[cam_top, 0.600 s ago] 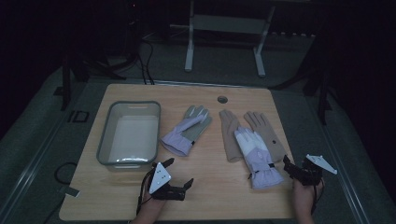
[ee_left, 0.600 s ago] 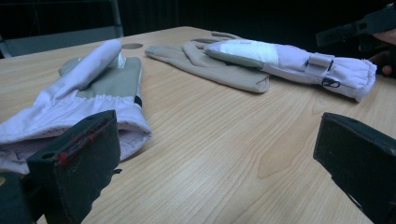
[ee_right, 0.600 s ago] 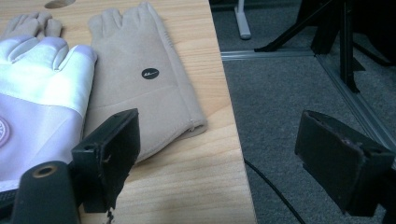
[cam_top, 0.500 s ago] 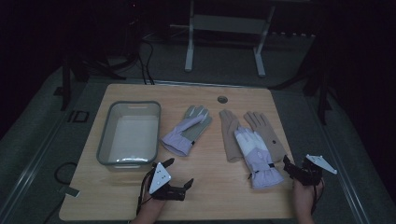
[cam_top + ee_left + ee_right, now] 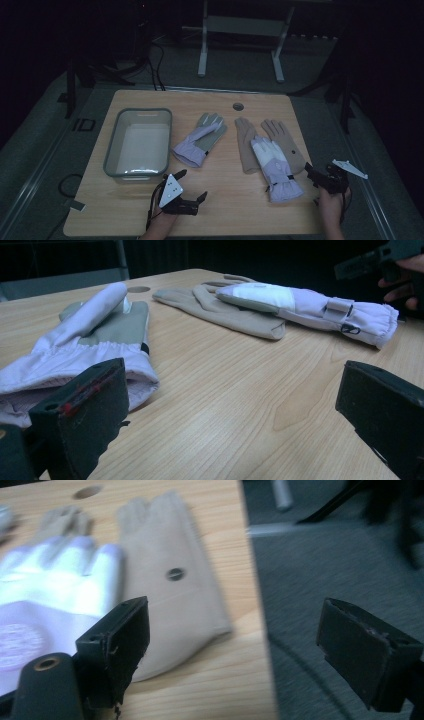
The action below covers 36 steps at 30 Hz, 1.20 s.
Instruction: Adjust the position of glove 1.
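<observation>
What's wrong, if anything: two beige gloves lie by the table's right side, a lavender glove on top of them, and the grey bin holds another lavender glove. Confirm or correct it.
One thing is wrong: the grey bin holds nothing. The other lavender glove lies on the table, just right of the bin. The high view shows it. The two beige gloves with the lavender glove on top are as you said.

Bin (image 5: 139, 145) left; glove (image 5: 200, 140) beside; mitten (image 5: 275, 167) atop glove pair (image 5: 280, 137).

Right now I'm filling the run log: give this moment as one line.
left gripper open, near lilac glove | right gripper open, beside second lilac glove on tan gloves | bin empty
</observation>
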Tool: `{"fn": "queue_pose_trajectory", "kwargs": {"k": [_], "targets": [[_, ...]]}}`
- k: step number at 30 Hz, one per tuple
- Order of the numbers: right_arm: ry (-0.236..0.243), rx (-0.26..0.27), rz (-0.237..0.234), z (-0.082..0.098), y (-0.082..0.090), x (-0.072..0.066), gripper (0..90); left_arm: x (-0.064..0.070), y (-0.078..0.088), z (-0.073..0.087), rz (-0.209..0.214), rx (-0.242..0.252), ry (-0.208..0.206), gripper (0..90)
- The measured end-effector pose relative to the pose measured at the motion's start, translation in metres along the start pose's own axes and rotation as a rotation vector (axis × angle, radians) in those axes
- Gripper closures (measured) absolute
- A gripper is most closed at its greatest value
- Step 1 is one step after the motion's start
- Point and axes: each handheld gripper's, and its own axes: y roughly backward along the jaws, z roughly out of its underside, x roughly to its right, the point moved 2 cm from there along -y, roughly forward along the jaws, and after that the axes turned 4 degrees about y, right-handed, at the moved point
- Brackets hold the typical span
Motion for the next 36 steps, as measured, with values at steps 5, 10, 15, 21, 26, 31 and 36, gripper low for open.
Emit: {"fn": "queue_pose_trajectory", "kwargs": {"k": [5,10,15,21,26,31,36], "targets": [[0.050,-0.046,-0.062,-0.019,0.002,-0.008,14.5,0.000,0.000,0.000,0.000,-0.002,0.001,0.9],[0.105,-0.067,-0.073,-0.042,0.004,-0.012,14.4,-0.001,0.000,0.000,0.003,-0.003,0.006,0.9],[0.174,-0.072,-0.119,-0.066,0.006,-0.025,13.5,-0.001,0.000,0.000,0.004,-0.004,0.003,0.9],[0.200,-0.091,-0.193,-0.095,0.005,-0.044,14.5,0.000,0.000,0.000,0.006,-0.005,0.002,0.9],[0.216,-0.119,-0.232,-0.117,0.000,-0.061,14.4,-0.001,0.000,0.000,0.011,-0.007,0.006,0.9],[0.249,-0.131,-0.254,-0.130,-0.005,-0.079,14.5,0.000,-0.001,0.000,0.016,-0.006,0.004,0.9],[0.302,-0.150,-0.311,-0.143,-0.010,-0.101,16.3,-0.001,-0.001,0.000,0.017,-0.010,0.007,0.9]]}}
